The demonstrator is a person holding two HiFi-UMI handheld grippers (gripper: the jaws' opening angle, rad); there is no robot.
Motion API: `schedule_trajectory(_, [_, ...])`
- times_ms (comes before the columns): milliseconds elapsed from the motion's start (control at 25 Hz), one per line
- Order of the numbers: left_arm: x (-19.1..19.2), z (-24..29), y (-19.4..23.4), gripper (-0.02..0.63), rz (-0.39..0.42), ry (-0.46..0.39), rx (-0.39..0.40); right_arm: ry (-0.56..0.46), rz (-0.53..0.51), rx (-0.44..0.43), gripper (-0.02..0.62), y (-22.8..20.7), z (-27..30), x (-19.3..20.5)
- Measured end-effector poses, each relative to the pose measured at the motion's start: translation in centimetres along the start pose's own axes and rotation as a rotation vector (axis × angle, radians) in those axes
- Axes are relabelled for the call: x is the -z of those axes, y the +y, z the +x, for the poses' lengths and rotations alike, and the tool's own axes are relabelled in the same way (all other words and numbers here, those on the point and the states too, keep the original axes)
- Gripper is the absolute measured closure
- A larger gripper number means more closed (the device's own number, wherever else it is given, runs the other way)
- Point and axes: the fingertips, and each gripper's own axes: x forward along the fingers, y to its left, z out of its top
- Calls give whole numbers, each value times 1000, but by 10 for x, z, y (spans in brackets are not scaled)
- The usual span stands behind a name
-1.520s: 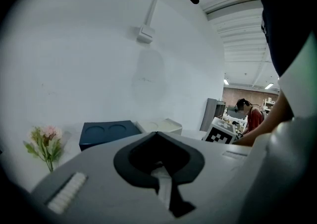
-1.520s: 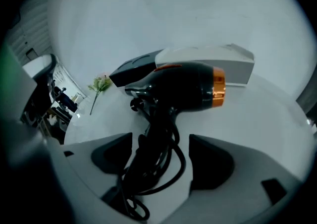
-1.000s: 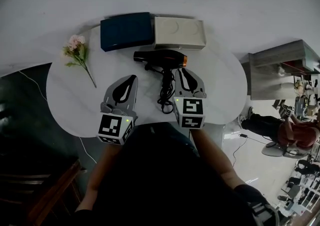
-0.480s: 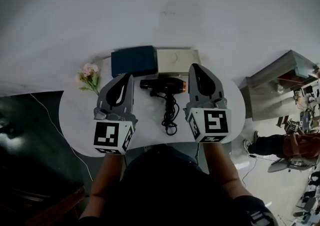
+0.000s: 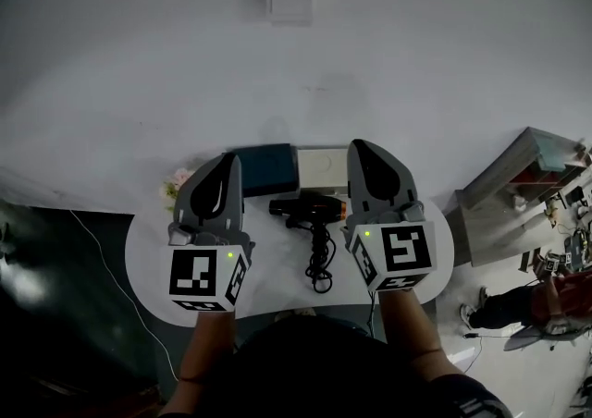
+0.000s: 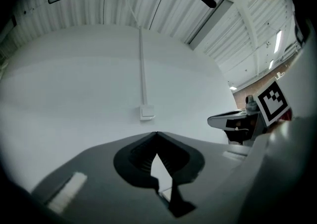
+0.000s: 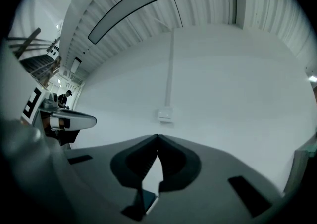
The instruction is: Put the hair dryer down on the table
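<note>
- The hair dryer (image 5: 310, 209) lies flat on the round white counter (image 5: 148, 254), in the middle, with its black barrel running left to right and an orange band at its right end.
- Its black cord (image 5: 320, 266) lies bundled in loops on the counter, running from the dryer toward the person's edge.
- Neither tool touches the dryer; in the head view it shows in the gap between the 2 of them.
- The left tool (image 5: 230, 160) has its jaws closed tip to tip, with nothing between them.
- The right tool (image 5: 357, 145) is the same: tips pressed together and empty.
- Both tools are held side by side and aimed at the plain white wall, each with its marker cube toward the person.
- A dark blue box (image 5: 265, 169) and a pale box (image 5: 324, 164) sit side by side at the far edge of the counter, just behind the dryer.
- A small bunch of pink flowers (image 5: 175, 187) lies at the counter's left, partly hidden by the left tool.
- A white wall plate (image 5: 289, 0) is fixed to the wall above.
</note>
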Motion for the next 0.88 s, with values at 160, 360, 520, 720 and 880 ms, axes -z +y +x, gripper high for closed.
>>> schedule_trajectory(160, [0,-6,-4,595,5,6,-9,7,8,-15,583,3,-5,5])
schedule_trajectory(360, [3,-7,-8,595,5,19,-30,2,14,-24,583,-1,-10,10])
schedule_trajectory(520, [6,-7,-12,595,8,21,-38,-5,15,-35,583,-6,-12,13])
schedule_trajectory(720, [10,-9,-22,595,1,23,-54,-4,22,-51,583,-14,-14,21])
schedule_trajectory(880, [15,-8,-28,595,9,21,-70,-9,34,-57,583,-21,-15,28])
